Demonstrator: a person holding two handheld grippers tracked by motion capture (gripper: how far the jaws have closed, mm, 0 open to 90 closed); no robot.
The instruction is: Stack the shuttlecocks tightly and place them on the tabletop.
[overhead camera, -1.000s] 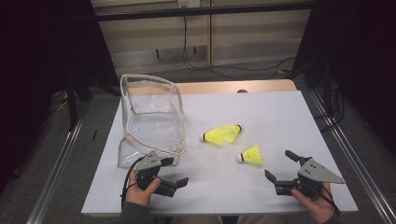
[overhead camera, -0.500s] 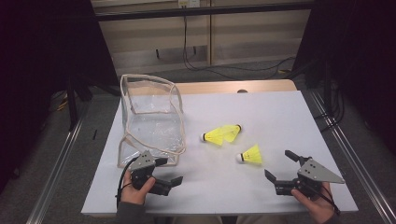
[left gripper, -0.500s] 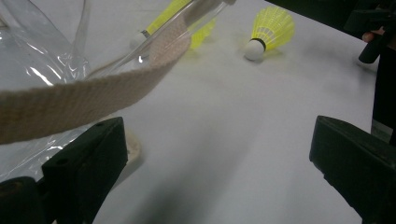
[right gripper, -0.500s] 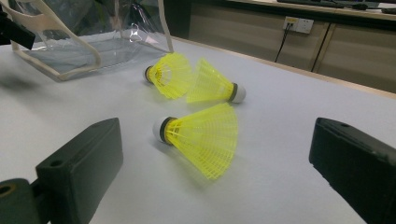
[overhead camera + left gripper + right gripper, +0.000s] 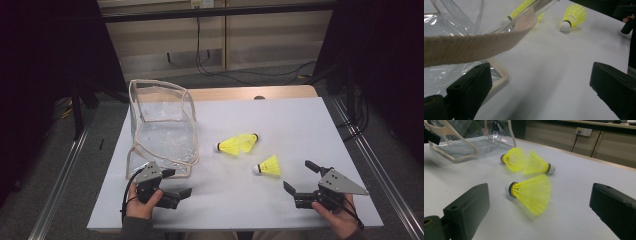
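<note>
Right tool spread, empty; nearest shuttlecock lies just ahead-left on the tabletop, cork toward the clear bag. Left tool spread, probably about to take the bag's strap.

3 shuttlecocks lie right of the bag.

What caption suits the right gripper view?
Open right gripper faces three yellow shuttlecocks beside a clear bag.

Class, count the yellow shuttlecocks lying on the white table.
3. Two shuttlecocks touch beside the clear bag; the single shuttlecock lies nearer the right gripper. None seems hidden.
</note>
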